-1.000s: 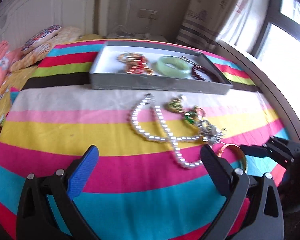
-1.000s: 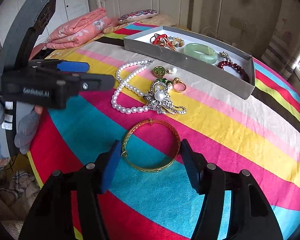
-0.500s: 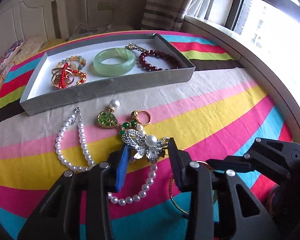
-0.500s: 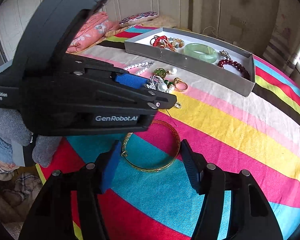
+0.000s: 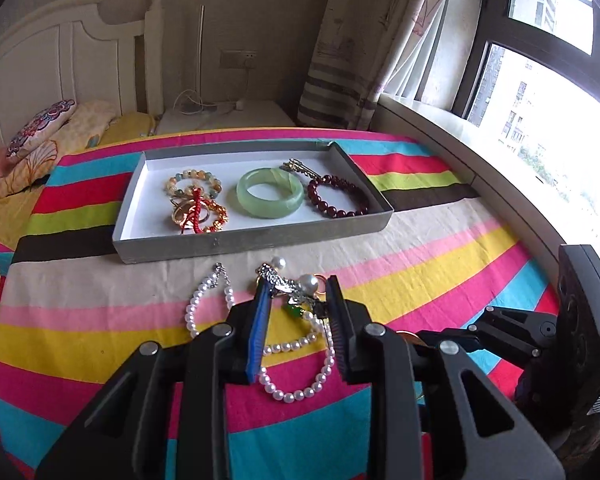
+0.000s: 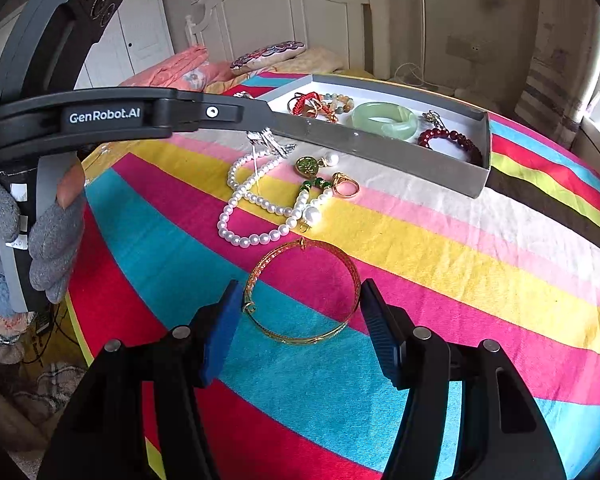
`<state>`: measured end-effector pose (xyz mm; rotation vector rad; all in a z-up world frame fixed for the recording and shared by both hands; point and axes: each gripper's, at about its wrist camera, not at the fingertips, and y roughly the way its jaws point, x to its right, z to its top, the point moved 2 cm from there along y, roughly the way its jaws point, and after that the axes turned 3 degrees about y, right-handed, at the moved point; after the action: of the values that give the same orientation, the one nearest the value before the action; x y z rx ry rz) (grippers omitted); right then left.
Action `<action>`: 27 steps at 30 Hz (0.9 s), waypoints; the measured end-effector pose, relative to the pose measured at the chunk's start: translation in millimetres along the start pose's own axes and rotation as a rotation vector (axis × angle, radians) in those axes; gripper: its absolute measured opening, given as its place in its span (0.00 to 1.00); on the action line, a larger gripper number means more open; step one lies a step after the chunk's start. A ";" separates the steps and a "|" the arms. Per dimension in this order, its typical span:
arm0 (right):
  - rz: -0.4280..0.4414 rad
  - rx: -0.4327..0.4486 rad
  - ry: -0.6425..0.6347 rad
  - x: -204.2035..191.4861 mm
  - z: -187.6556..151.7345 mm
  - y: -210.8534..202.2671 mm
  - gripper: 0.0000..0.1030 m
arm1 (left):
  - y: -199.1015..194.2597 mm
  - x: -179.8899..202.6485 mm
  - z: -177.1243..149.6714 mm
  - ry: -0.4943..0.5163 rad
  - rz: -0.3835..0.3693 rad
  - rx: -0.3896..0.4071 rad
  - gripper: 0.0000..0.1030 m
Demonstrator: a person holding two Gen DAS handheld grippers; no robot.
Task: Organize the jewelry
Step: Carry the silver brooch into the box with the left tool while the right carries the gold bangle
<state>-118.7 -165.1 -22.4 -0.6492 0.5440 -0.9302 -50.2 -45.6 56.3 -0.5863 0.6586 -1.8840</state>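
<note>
White lettering "GenRobot.AI" stands on the black side of the left gripper (image 6: 268,120), as the right wrist view shows it. A small white tag on its handle (image 6: 20,240) carries marks too small to read.

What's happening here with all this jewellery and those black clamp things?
A person is sorting jewellery on a striped cloth, a hand-held gripper in each hand. The left gripper is pinching a silver brooch, raised near the grey tray, which already holds a green bangle and a dark red bead bracelet. The right gripper is open, one finger on each side of a gold bangle on the cloth. A pearl necklace lies loose.
</note>
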 end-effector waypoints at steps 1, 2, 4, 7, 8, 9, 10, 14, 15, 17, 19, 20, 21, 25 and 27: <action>0.003 0.001 0.006 2.1 0.2 -0.9 0.57 | -2.3 -1.5 0.8 -0.001 0.003 0.004 0.26; 0.001 0.002 0.009 3.7 0.8 -1.4 0.57 | -4.1 -3.4 1.6 -0.002 0.005 0.007 0.26; -0.010 0.002 0.006 5.4 2.0 -1.5 0.57 | -6.1 -6.5 2.4 -0.003 0.012 0.009 0.26; -0.028 0.006 0.000 9.3 6.6 -3.1 0.57 | -4.1 -9.2 4.2 0.001 0.018 0.005 0.26; -0.036 0.010 -0.006 10.3 9.1 -4.2 0.57 | -2.4 -10.3 5.3 0.003 0.021 0.003 0.26; -0.044 0.016 -0.010 11.7 12.6 -5.7 0.57 | -1.2 -11.3 7.0 0.004 0.023 0.001 0.26; -0.049 0.023 -0.012 13.4 16.6 -7.9 0.57 | 0.4 -12.2 8.5 0.004 0.023 0.000 0.26; -0.077 0.053 -0.030 18.4 34.6 -14.0 0.57 | 7.1 -15.2 19.2 0.006 0.016 -0.004 0.26; -0.084 0.060 -0.034 20.5 40.5 -13.7 0.57 | 9.3 -16.2 22.7 0.008 0.016 -0.005 0.26; -0.086 0.071 -0.026 27.6 52.8 -11.2 0.57 | 15.4 -19.0 30.8 0.008 0.022 -0.010 0.27; -0.073 0.075 -0.005 36.3 65.4 -6.1 0.57 | 23.6 -23.7 40.2 -0.001 0.019 -0.016 0.27; -0.068 0.076 0.008 41.7 71.9 -2.4 0.57 | 27.9 -27.1 45.2 -0.010 0.015 -0.019 0.27; -0.066 0.076 0.021 47.6 79.1 2.5 0.57 | 32.9 -30.8 50.7 -0.021 0.015 -0.022 0.27; -0.075 0.072 0.071 65.8 110.9 25.3 0.57 | 52.8 -45.0 72.6 -0.063 0.015 -0.027 0.26; -0.068 0.065 0.101 76.2 124.8 37.3 0.57 | 65.2 -50.9 82.3 -0.074 0.026 -0.038 0.26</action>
<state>23.6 -180.6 25.4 -0.5672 0.5822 -1.0446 65.5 -35.6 67.5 -0.6661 0.6515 -1.8201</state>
